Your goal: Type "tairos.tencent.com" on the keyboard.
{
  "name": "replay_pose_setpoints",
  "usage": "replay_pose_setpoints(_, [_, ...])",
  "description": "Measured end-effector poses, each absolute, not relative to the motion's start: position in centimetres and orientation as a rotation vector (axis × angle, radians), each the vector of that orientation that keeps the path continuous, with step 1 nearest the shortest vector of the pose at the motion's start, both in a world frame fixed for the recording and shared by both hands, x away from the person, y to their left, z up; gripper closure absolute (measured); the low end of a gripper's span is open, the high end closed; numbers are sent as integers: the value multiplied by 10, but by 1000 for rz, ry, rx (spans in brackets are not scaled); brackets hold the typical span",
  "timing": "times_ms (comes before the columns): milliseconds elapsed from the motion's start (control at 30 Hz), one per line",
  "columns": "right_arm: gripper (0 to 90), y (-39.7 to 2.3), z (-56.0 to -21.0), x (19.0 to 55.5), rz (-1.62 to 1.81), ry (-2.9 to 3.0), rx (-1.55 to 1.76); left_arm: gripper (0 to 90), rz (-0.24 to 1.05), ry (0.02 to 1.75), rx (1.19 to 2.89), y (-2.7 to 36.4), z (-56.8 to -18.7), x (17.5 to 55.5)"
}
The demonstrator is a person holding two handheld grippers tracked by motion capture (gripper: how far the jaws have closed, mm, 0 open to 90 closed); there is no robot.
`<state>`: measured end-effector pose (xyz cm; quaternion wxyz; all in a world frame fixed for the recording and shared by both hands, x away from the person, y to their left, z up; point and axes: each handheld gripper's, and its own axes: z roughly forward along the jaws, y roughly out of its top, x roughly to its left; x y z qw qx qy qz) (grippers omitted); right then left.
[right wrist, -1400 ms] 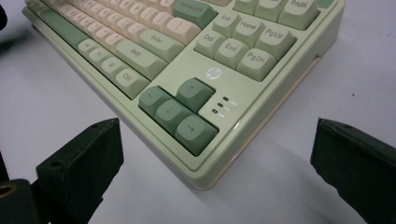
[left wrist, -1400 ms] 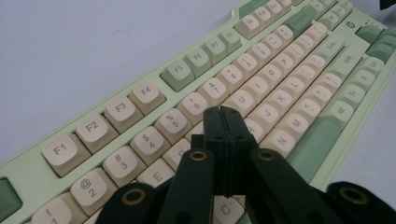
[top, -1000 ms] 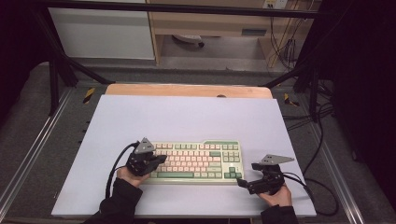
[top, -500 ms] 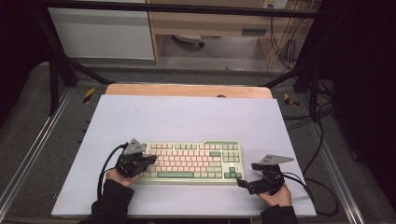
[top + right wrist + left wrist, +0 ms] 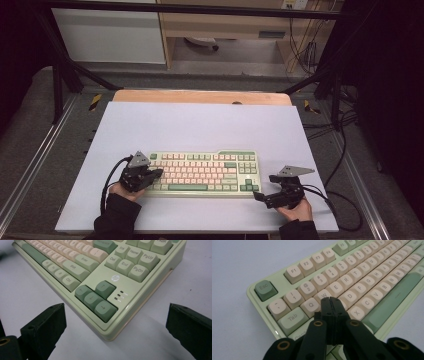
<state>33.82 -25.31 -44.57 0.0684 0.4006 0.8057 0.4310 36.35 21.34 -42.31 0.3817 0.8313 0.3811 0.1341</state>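
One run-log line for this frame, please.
left gripper: shut, tip over keyboard near A key | right gripper: open, off keyboard's near right corner, not touching | table: keyboard alone

1. The left gripper [image 5: 156, 173], black with a grey three-cornered plate on top, sits low at the left of the high view, tips pointing right.
2. In the left gripper view its two jaws are pressed flat together, nothing between them.
3. The left hand [image 5: 121, 190], in a dark sleeve, grips it from behind.
4. The right gripper [image 5: 260, 196], likewise black, points left; its jaws stand wide apart.
5. The right hand [image 5: 296, 210] holds it near the table's front edge.
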Motion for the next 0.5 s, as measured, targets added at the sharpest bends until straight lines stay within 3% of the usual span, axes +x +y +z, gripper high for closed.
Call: replay_pose_setpoints(500, [56, -253, -443, 336, 1304, 2417, 1183, 896, 336, 972, 2122, 213, -428, 364])
